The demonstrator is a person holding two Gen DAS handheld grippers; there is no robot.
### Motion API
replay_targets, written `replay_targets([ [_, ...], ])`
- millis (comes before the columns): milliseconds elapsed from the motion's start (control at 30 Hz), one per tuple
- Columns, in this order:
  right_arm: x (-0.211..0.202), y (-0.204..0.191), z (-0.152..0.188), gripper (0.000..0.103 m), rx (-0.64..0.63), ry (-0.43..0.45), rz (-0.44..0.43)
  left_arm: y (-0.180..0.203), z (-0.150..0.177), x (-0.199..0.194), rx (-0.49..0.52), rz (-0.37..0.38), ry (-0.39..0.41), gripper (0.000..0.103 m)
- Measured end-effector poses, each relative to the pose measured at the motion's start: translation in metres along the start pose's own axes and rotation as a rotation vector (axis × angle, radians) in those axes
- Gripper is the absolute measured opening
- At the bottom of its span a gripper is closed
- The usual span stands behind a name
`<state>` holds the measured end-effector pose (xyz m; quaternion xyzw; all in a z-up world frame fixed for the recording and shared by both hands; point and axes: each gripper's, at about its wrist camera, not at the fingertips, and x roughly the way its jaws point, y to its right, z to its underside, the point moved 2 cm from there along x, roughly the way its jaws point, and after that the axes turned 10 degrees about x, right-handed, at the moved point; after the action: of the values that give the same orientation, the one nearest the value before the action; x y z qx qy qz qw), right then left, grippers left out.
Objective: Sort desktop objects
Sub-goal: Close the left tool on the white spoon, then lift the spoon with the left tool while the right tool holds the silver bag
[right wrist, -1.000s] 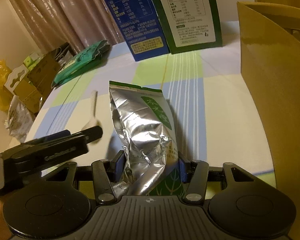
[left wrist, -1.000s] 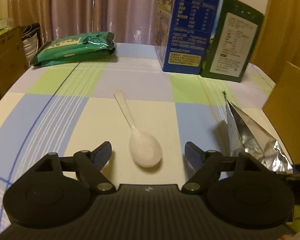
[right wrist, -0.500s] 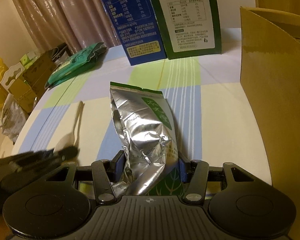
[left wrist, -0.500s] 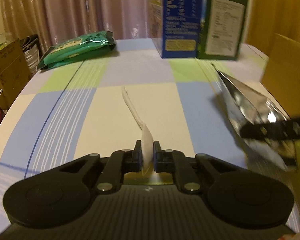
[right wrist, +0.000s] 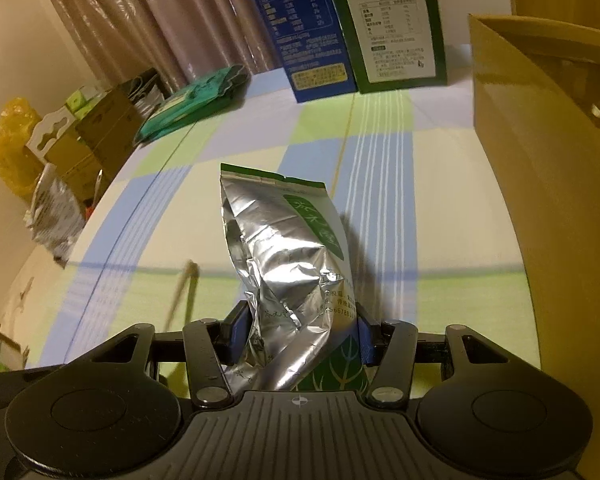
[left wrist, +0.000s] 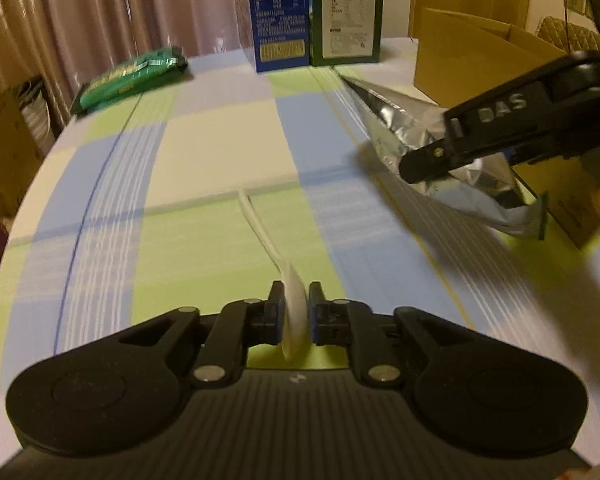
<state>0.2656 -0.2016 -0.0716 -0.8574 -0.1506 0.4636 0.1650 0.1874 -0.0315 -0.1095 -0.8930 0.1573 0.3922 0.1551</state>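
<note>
Over checked cloth (left wrist: 204, 152), left hand-held gripper (left wrist: 294, 310) clamps smooth plastic spoon (left wrist: 288, 288), right hand-held gripper (right wrist: 300, 334) crinkled foil pouch (right wrist: 288, 264).

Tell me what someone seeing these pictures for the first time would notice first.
Probably the crinkled silver foil pouch with green print, clamped upright in the right gripper beside the open brown cardboard box. Next, the white plastic spoon pinched in the shut left gripper above the pastel checked tablecloth.
</note>
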Motion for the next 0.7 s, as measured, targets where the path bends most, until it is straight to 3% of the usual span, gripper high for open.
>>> replay_targets([
  [67,-0.013,0.0,0.017,0.049,0.013,-0.004,-0.003,0.003,0.012,-0.009,-0.031,-0.001,0.002,0.031],
  [333,-0.041,0.014,0.06,0.049,0.059,0.013,0.042,-0.005,0.026,-0.026,-0.163,-0.028,0.058,0.034],
  [567,-0.036,0.018,0.065,0.049,0.065,0.004,0.054,-0.02,0.022,-0.024,-0.153,-0.049,0.073,0.052],
  [700,-0.034,0.014,0.065,0.049,0.061,0.005,0.044,-0.02,0.024,-0.016,-0.135,-0.013,0.031,0.053],
])
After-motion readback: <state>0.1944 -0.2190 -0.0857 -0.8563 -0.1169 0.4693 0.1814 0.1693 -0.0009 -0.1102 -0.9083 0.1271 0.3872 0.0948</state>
